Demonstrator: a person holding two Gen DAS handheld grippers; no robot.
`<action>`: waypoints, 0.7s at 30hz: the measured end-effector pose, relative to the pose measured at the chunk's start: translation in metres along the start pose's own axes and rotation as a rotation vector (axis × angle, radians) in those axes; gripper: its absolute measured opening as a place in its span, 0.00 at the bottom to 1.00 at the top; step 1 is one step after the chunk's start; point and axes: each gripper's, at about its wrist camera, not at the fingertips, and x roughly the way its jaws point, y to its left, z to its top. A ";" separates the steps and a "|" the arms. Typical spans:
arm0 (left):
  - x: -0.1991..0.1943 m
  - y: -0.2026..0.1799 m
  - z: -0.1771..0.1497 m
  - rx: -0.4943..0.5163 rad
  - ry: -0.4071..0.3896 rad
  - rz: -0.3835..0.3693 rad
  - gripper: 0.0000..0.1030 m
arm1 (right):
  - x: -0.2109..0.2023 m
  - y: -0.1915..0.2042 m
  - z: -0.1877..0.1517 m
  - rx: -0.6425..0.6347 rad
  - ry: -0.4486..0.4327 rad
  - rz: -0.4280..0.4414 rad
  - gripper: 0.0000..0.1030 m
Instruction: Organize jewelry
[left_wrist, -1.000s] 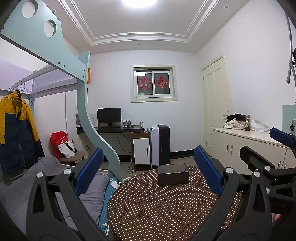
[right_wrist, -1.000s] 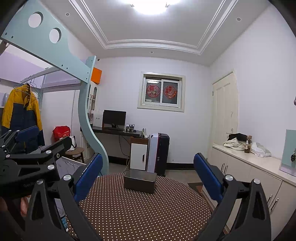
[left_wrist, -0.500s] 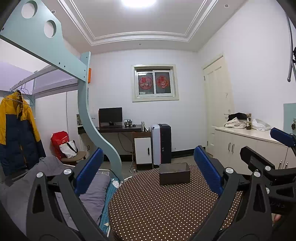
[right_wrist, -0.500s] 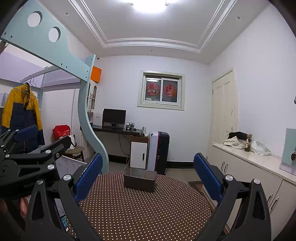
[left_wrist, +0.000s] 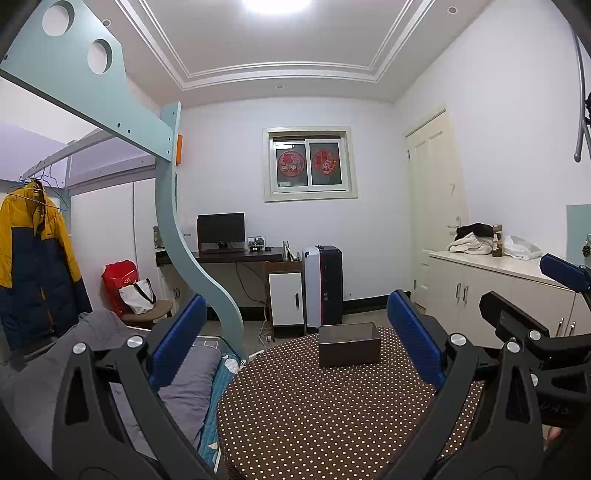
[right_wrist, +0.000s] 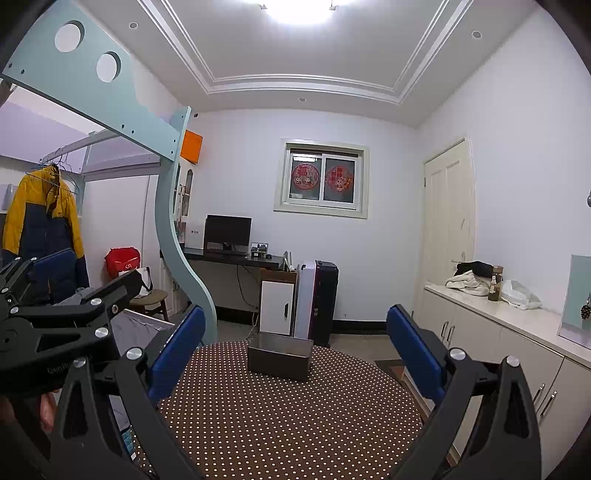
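A dark brown open box (left_wrist: 349, 344) stands on the far side of a round table with a brown white-dotted cloth (left_wrist: 314, 413); the same box (right_wrist: 279, 356) shows in the right wrist view. No jewelry is visible. My left gripper (left_wrist: 295, 343) hangs open above the near table edge, nothing between its blue pads. My right gripper (right_wrist: 295, 347) is open too, also well short of the box. Each gripper appears at the edge of the other's view: the right one (left_wrist: 546, 332), the left one (right_wrist: 55, 325).
A bed with grey bedding (left_wrist: 110, 369) lies left of the table under a pale blue loft frame (left_wrist: 173, 221). White cabinets (right_wrist: 498, 350) run along the right wall. A desk with a monitor (left_wrist: 221, 229) and a suitcase (left_wrist: 325, 284) stand at the back.
Both views have tilted slightly upward and shifted a little; the box sits a touch lower and further right in the left view. Both grippers stay open.
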 end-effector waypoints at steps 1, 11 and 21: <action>0.000 0.000 0.000 0.000 0.000 -0.001 0.94 | 0.000 0.000 0.000 -0.001 -0.001 0.000 0.92; 0.000 0.000 0.000 0.000 -0.001 0.001 0.94 | 0.000 0.000 0.000 0.000 -0.001 0.000 0.92; 0.000 0.000 -0.001 0.002 -0.001 0.004 0.94 | 0.001 -0.001 -0.001 -0.001 0.002 0.000 0.92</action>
